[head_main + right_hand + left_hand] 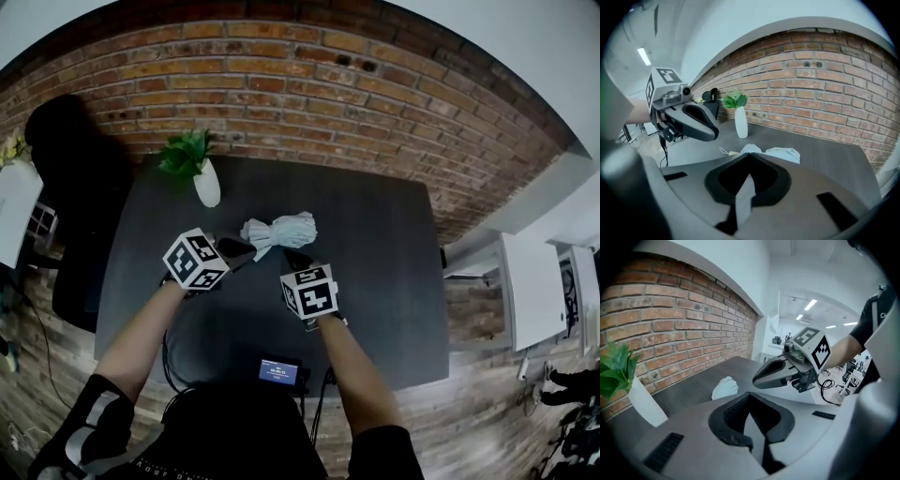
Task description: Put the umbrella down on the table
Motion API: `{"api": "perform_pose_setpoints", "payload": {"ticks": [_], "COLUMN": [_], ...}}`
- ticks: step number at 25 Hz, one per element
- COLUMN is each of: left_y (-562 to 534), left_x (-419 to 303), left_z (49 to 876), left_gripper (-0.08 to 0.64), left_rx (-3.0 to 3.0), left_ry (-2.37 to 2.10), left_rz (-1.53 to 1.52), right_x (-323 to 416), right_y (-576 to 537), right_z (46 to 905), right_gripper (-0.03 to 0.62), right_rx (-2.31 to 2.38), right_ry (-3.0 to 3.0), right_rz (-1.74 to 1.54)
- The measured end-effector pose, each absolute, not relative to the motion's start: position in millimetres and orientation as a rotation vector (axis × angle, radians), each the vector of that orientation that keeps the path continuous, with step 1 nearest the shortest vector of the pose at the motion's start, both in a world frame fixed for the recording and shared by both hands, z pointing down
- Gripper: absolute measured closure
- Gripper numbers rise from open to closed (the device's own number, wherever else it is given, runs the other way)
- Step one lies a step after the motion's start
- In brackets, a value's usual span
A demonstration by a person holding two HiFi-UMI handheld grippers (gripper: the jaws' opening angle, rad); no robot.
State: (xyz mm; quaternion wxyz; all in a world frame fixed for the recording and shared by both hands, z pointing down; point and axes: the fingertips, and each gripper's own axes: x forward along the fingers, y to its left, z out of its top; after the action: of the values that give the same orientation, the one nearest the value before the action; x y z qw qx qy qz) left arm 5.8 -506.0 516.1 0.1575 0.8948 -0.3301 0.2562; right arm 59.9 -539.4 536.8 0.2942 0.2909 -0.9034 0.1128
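Flat on the table (394, 300), around its middle and toward the far edge by the vase (207, 185): the folded umbrella (279, 231), long axis along that edge. Just this side of it, the left gripper (236, 249) and right gripper (298, 257), both closed tight on nothing (jaws pressed together, clear of the fabric). Straight ahead of each, then; right one seemingly a touch nearer. Looks done.

Head camera looked steeply down over the table (384, 272); both gripper views sat low, sharing the umbrella (281, 230) and brick wall (825, 93).
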Motion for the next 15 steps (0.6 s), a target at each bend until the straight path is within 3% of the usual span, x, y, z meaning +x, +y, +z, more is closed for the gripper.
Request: {"api": "perform_pose_setpoints", "payload": {"ticks": [15], "left_y": [-439], "left_x": [29], "left_z": [534], "left_gripper": [0.557], "left_rx": [2.537], "left_ry": [-0.999], "left_rz": [0.548], "right_x": [99], "right_y": [-500], "right_z": [537], "right_gripper": [0.584], "right_rx": [0.848], "right_ry": [-2.459], "right_rz": [0.306]}}
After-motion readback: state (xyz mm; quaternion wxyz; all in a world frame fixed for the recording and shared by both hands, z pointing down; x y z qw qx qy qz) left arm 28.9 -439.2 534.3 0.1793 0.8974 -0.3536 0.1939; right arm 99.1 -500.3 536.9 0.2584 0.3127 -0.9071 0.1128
